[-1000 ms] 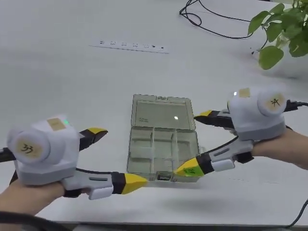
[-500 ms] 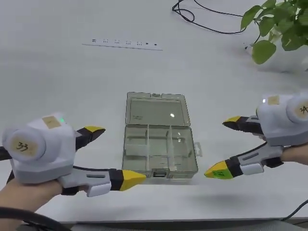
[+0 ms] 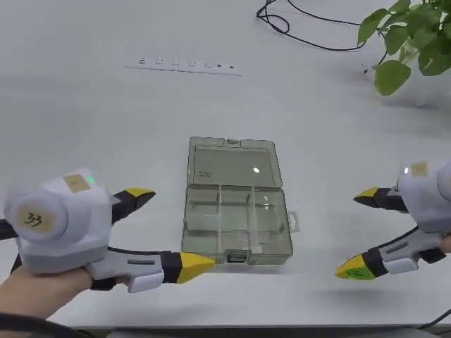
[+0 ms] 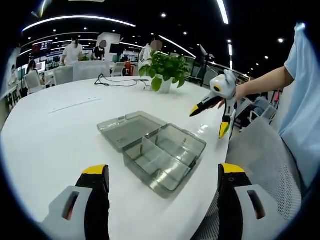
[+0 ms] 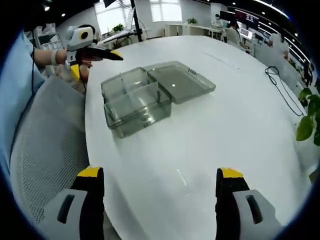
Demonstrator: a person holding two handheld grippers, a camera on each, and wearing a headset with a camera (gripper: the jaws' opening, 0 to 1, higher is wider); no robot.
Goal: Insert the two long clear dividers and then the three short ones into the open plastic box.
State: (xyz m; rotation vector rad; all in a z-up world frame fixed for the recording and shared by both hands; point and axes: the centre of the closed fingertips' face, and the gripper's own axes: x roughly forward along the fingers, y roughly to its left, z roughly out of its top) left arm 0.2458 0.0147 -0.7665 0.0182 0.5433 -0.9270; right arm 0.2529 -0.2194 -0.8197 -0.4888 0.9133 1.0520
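Both spread and empty, the left hand-held gripper and right hand-held gripper flanked the open plastic box, with clear dividers apparently seated inside. The box sat near the bench edge, where a careless nudge could push it off.

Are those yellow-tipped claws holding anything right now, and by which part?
Nothing is held. The left gripper and the right gripper are both open with empty jaws, on either side of the plastic box, touching nothing.
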